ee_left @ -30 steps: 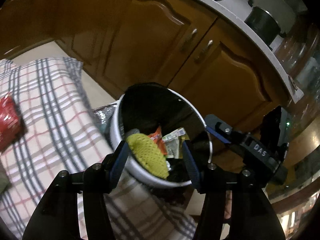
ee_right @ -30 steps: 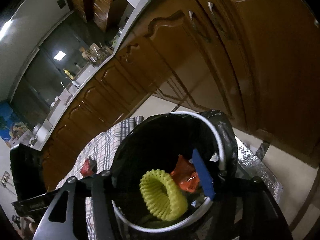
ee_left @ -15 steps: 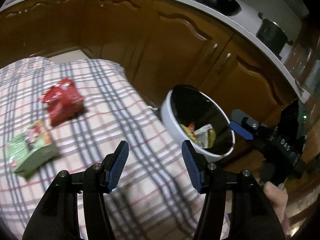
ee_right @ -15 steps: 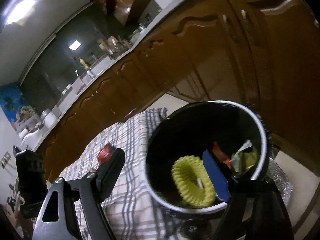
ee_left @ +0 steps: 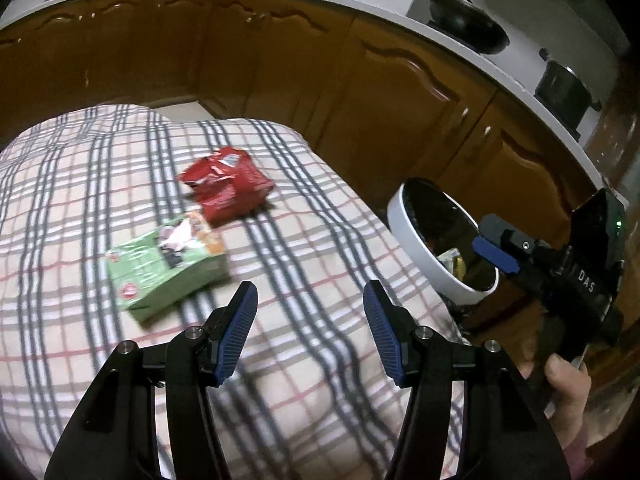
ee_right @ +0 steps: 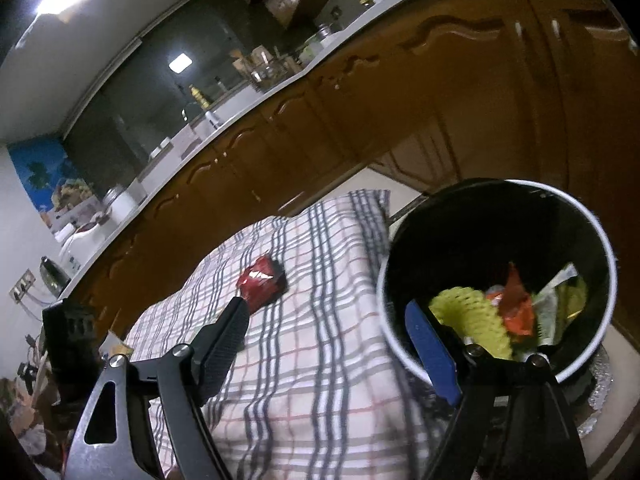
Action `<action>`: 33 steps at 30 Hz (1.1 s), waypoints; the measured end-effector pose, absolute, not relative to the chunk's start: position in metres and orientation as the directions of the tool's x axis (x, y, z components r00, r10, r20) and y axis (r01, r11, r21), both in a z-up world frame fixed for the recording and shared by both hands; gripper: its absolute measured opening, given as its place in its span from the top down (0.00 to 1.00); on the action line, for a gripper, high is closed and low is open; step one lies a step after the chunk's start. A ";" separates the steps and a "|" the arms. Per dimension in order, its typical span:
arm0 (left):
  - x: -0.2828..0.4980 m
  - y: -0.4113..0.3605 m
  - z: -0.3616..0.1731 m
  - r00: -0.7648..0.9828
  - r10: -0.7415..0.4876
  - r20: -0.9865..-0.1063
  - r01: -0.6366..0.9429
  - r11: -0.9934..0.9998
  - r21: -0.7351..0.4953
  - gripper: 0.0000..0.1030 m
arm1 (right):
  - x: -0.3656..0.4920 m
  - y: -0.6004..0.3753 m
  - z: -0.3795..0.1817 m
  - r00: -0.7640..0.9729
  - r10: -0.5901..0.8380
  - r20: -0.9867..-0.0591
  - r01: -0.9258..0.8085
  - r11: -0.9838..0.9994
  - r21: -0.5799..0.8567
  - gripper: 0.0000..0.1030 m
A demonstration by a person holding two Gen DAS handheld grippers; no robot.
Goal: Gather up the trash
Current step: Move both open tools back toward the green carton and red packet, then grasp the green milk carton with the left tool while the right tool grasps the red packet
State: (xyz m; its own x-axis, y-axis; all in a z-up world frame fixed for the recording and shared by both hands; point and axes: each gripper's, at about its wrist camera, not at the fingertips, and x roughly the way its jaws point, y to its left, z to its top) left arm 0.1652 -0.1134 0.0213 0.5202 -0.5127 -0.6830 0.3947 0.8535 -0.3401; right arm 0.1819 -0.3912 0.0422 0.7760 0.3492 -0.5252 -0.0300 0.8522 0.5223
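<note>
Fingers released on both my left gripper (ee_left: 310, 322) and right gripper (ee_right: 328, 344), next pickup: green box (ee_left: 166, 266) on checked table (ee_left: 312, 380), beside red packet (ee_left: 226, 190), bin (ee_right: 496, 280) waiting right.

The left gripper (ee_left: 310, 300) is made of black arms with round silver screws; blue ribbed pads (ee_left: 238, 332) are fixed inside; white letters "DAS" are printed on the right gripper (ee_left: 494, 255); bare skin is seen on the right hand (ee_left: 568, 400).
</note>
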 end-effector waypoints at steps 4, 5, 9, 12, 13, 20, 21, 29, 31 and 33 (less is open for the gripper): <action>0.163 -0.095 0.021 0.540 -0.493 -0.682 0.375 0.866 -0.330 0.46 | 0.187 -0.374 0.043 0.761 0.373 -0.531 -0.059 0.855 0.515 0.20; 0.163 -0.090 0.021 0.545 -0.487 -0.683 0.367 0.871 -0.327 0.46 | 0.189 -0.369 0.043 0.757 0.378 -0.533 -0.067 0.856 0.512 0.20; 0.165 -0.073 0.020 0.557 -0.468 -0.686 0.352 0.881 -0.315 0.46 | 0.199 -0.354 0.041 0.738 0.398 -0.544 -0.091 0.858 0.505 0.16; 0.166 -0.062 0.020 0.572 -0.444 -0.690 0.351 0.893 -0.282 0.44 | 0.207 -0.343 0.039 0.723 0.405 -0.559 -0.105 0.865 0.491 0.13; 0.167 -0.059 0.019 0.577 -0.435 -0.691 0.351 0.896 -0.271 0.39 | 0.209 -0.340 0.039 0.718 0.409 -0.563 -0.109 0.865 0.489 0.13; 0.181 -0.052 0.016 0.587 -0.383 -0.713 0.380 0.908 -0.175 0.32 | 0.235 -0.320 0.032 0.683 0.431 -0.589 -0.137 0.868 0.477 0.13; 0.185 -0.054 0.014 0.582 -0.378 -0.720 0.396 0.905 -0.155 0.30 | 0.238 -0.318 0.031 0.680 0.435 -0.591 -0.142 0.868 0.476 0.13; 0.210 -0.056 0.001 0.557 -0.365 -0.746 0.455 0.885 -0.094 0.27 | 0.282 -0.294 0.023 0.630 0.478 -0.612 -0.203 0.862 0.465 0.13; 0.218 -0.058 -0.003 0.544 -0.360 -0.757 0.471 0.879 -0.080 0.27 | 0.297 -0.289 0.017 0.602 0.496 -0.626 -0.205 0.853 0.479 0.14; 0.223 -0.062 -0.006 0.527 -0.370 -0.765 0.497 0.865 -0.076 0.27 | 0.311 -0.284 0.009 0.580 0.507 -0.638 -0.205 0.849 0.488 0.16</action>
State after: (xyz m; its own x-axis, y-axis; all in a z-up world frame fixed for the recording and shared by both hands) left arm 0.2228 -0.0615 -0.0061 0.5271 -0.3699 -0.7651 0.4966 0.8646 -0.0760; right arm 0.3112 -0.2838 0.0089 0.5800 0.5067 -0.6378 -0.2052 0.8486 0.4876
